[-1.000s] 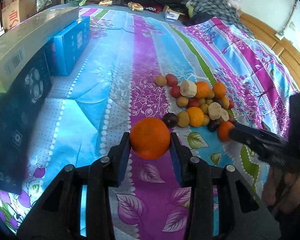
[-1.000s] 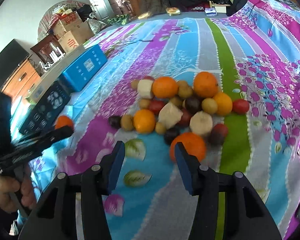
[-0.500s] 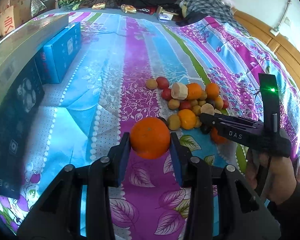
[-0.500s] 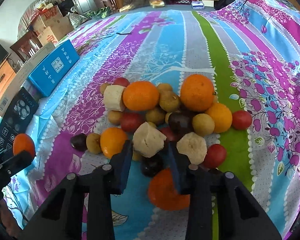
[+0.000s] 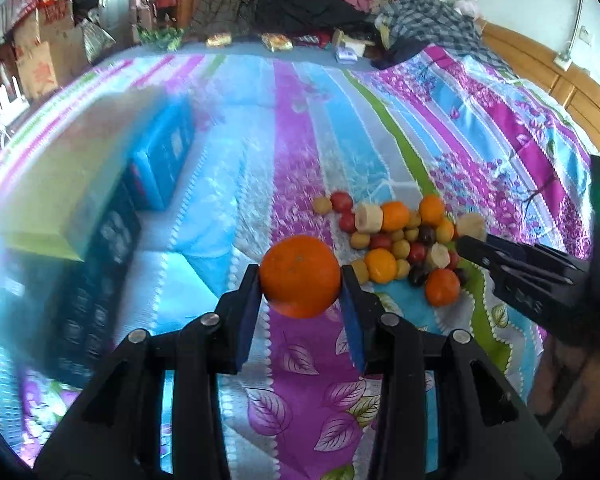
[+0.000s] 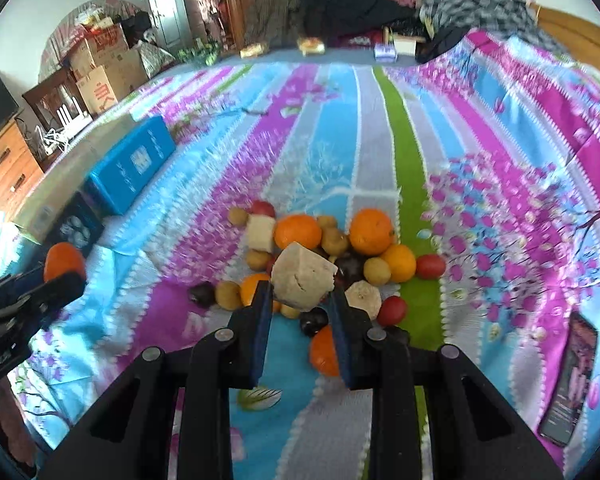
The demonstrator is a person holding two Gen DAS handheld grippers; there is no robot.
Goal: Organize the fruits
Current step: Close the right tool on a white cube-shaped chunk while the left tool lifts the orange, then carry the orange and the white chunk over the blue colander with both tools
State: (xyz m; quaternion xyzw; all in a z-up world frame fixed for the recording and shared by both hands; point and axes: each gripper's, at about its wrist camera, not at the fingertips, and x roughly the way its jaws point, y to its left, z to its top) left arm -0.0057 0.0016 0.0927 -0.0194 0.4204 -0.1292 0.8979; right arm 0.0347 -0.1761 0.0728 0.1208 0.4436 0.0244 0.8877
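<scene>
A: Status on both claws?

B: Left claw [image 5: 300, 280] is pinching an orange [image 5: 300, 276] at its widest part, pads on opposite sides, clear of the bed [image 5: 300, 152]. Right claw [image 6: 300, 292] is closing on a pale cut chunk [image 6: 303, 276]; the pads press its flat sides.

A: Where's the rest?

B: Fruit pile [image 6: 332, 256] sits on the bedspread just beyond and under the right claw's tips, ahead and to the right of the left claw.

A: Handling?

B: Orange looks firm and round, peel likely grippy; the mid-line hold should keep it from rolling out. The chunk looks soft and crumbly, probably light. I'd grip its flat faces gently; too much squeeze could crack it.

A: Obstacles?

B: Blue box [image 6: 132, 164] lies well to the left of both claws.
</scene>
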